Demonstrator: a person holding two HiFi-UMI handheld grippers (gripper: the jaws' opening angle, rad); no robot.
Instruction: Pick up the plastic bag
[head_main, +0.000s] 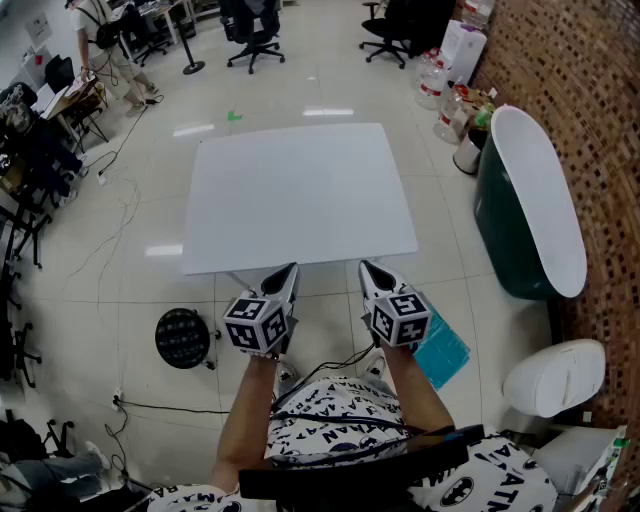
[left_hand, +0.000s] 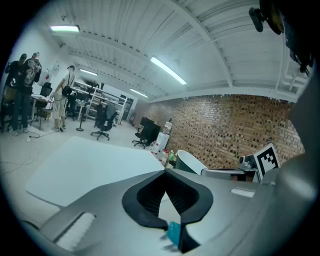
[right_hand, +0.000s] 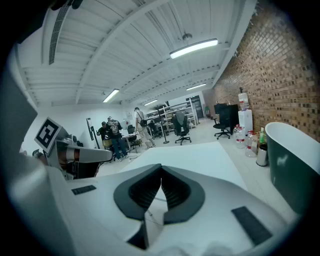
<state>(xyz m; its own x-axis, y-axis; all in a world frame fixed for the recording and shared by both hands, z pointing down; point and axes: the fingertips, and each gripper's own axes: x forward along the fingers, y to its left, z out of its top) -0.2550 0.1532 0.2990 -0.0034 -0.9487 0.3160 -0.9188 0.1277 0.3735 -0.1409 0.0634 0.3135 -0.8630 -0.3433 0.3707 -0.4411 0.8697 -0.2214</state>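
A bare white table (head_main: 300, 195) stands in front of me; no plastic bag shows on it in any view. Both grippers hang just short of its near edge, pointing forward over it. My left gripper (head_main: 289, 271) (left_hand: 165, 173) is shut, jaw tips touching, nothing between them. My right gripper (head_main: 367, 268) (right_hand: 161, 169) is shut and empty as well. A teal, crinkled sheet-like thing (head_main: 443, 347) lies on the floor by my right forearm; whether it is a bag I cannot tell. A teal scrap (left_hand: 173, 233) shows low through the left jaws' gap.
A dark green tub with a white rim (head_main: 530, 200) stands right of the table along the brick wall, with water bottles (head_main: 437, 84) behind it. A black round stool (head_main: 183, 337) sits at my lower left. Office chairs (head_main: 252, 32) and people (head_main: 100, 45) are far back.
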